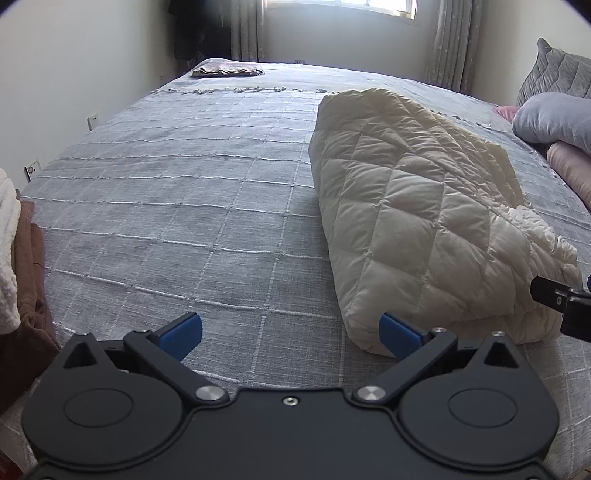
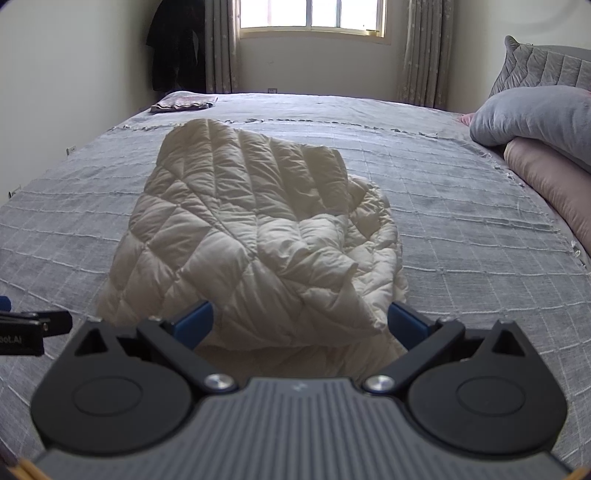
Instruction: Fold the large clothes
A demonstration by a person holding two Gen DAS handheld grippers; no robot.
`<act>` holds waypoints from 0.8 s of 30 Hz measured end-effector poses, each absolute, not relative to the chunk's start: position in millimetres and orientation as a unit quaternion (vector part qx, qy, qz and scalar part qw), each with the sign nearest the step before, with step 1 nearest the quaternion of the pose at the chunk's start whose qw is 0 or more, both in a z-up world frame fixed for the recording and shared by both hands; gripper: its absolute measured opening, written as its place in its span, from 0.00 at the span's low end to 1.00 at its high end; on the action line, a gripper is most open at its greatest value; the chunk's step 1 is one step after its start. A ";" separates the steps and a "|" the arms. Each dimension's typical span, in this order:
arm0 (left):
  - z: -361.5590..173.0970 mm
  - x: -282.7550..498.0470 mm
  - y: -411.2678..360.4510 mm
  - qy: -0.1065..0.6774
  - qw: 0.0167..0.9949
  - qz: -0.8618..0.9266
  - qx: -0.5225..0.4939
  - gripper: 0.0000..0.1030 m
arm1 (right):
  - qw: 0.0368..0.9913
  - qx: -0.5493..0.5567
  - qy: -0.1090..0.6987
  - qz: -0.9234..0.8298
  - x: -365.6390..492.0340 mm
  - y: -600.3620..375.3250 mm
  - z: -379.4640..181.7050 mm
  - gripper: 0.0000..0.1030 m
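Observation:
A cream quilted down coat (image 1: 413, 214) lies folded in a thick bundle on the grey checked bedspread (image 1: 184, 206). My left gripper (image 1: 291, 334) is open above the bedspread, just left of the bundle's near corner, with nothing between its blue pads. The right gripper's black tip (image 1: 561, 302) shows at the right edge, beside the bundle. In the right wrist view the same coat (image 2: 258, 229) fills the middle, and my right gripper (image 2: 301, 321) is open with its blue pads on either side of the bundle's near end. The left gripper (image 2: 26, 328) shows at the left edge.
A small folded patterned cloth (image 1: 227, 69) lies at the far left corner of the bed. Grey and pink pillows (image 2: 535, 118) are stacked at the right by a grey headboard (image 2: 546, 66). Brown and white fabric (image 1: 18, 266) hangs at the left edge. A window (image 2: 312, 14) and dark hanging clothes (image 2: 177, 48) are beyond.

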State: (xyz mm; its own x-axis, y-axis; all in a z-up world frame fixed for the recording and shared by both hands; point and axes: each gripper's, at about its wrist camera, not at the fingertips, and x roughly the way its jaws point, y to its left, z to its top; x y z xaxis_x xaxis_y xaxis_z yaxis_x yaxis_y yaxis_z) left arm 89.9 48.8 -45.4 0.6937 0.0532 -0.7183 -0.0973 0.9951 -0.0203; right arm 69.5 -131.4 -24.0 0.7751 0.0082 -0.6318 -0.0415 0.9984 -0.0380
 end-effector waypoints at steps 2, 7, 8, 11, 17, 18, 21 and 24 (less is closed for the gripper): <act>-45.5 90.1 49.1 0.390 0.920 0.041 -0.029 1.00 | 0.941 -0.025 0.337 0.014 69.2 -130.8 -24.2 0.99; -45.1 89.8 50.2 0.389 0.920 0.043 -0.030 1.00 | 0.938 -0.030 0.346 0.002 69.5 -129.5 -25.6 0.99; -45.2 90.1 50.1 0.390 0.919 0.043 -0.030 1.00 | 0.937 -0.031 0.347 0.000 69.8 -130.0 -25.7 0.99; -45.5 90.8 50.0 0.391 0.919 0.042 -0.031 1.00 | 0.936 -0.028 0.351 -0.003 69.9 -131.3 -26.4 0.99; -46.7 90.9 48.4 0.393 0.918 0.040 -0.030 1.00 | 0.934 -0.030 0.356 0.001 69.2 -130.9 -27.8 0.99; -46.9 91.0 48.2 0.393 0.918 0.040 -0.030 1.00 | 0.934 -0.031 0.356 0.002 68.9 -130.5 -27.9 0.99; -46.8 90.6 48.1 0.393 0.918 0.038 -0.029 1.00 | 0.934 -0.034 0.356 0.005 68.6 -129.1 -27.8 0.99; -46.2 89.9 47.4 0.391 0.919 0.038 -0.029 1.00 | 0.933 -0.035 0.357 0.004 69.2 -128.6 -28.3 0.99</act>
State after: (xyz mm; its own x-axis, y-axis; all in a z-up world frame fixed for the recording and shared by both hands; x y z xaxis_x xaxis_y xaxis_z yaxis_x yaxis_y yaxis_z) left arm 89.9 47.4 -46.2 0.6920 0.0463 -0.7204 -0.0924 0.9954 -0.0247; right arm 69.2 -128.6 -28.3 0.7449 -0.0170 -0.6669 -0.0325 0.9976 -0.0618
